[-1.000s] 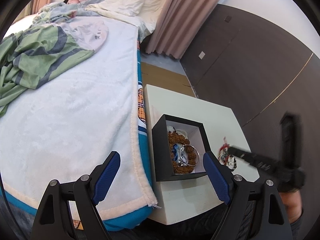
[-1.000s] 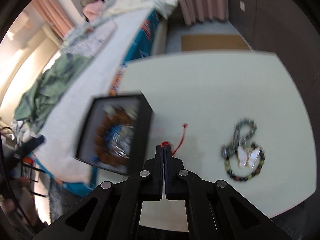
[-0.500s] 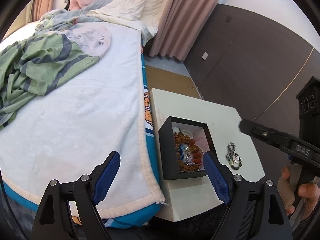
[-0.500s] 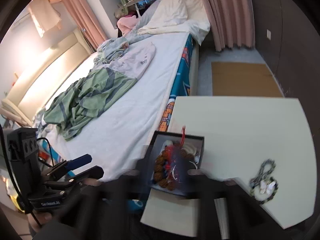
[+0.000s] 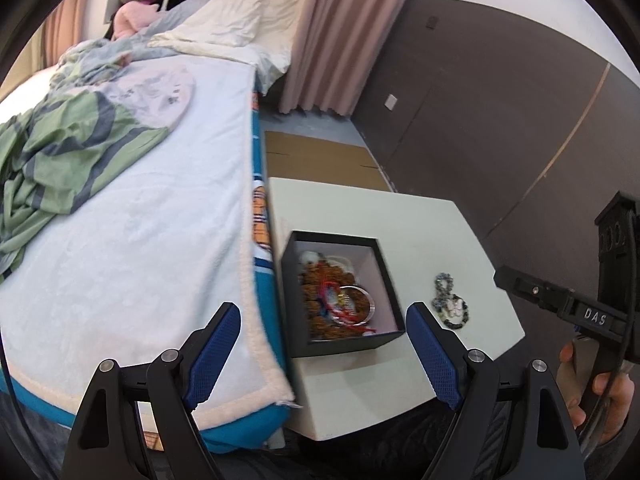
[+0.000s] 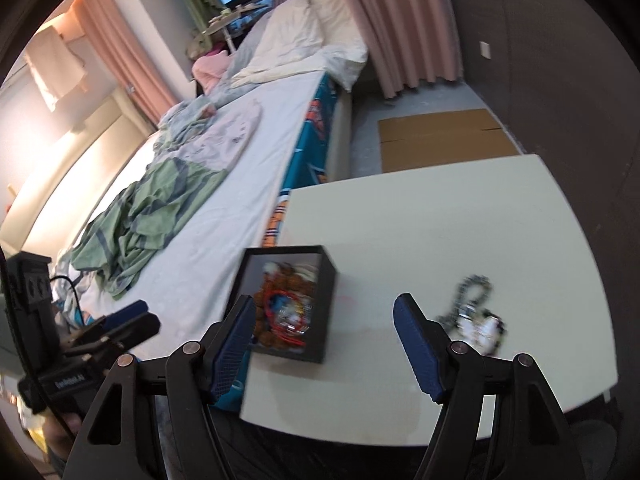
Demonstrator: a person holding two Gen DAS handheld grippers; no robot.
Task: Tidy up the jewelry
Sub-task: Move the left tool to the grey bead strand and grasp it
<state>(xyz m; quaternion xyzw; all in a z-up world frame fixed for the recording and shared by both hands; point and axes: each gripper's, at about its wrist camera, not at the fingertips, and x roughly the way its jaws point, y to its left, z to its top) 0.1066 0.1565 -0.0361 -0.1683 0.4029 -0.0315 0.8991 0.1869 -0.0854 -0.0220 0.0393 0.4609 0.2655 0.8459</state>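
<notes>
Left wrist footage is showing the left gripper (image 5: 324,344) being held above the near edge of a white bedside table (image 5: 420,220), its blue-padded jaws spread wide and nothing being gripped or touched between them. A black box (image 5: 340,292) is seen sitting on the table's left side, close beside the bed (image 5: 140,220), and it is being filled with brown beads, a silver bangle and a red cord bracelet (image 5: 340,308) lying on top. A dark beaded bracelet (image 5: 450,300) with a pale charm is left lying on the tabletop just to the right of the box, apart from it. The right gripper (image 6: 324,348) is likewise being held with its jaws wide apart and empty, above the table's near edge, with the box (image 6: 288,304) framed beside its left finger and the beaded bracelet (image 6: 476,312), blurred, beside its right finger. A green striped cloth (image 6: 148,216) is seen crumpled on the bed, and pink curtains (image 5: 332,32) are hanging beyond the table.
</notes>
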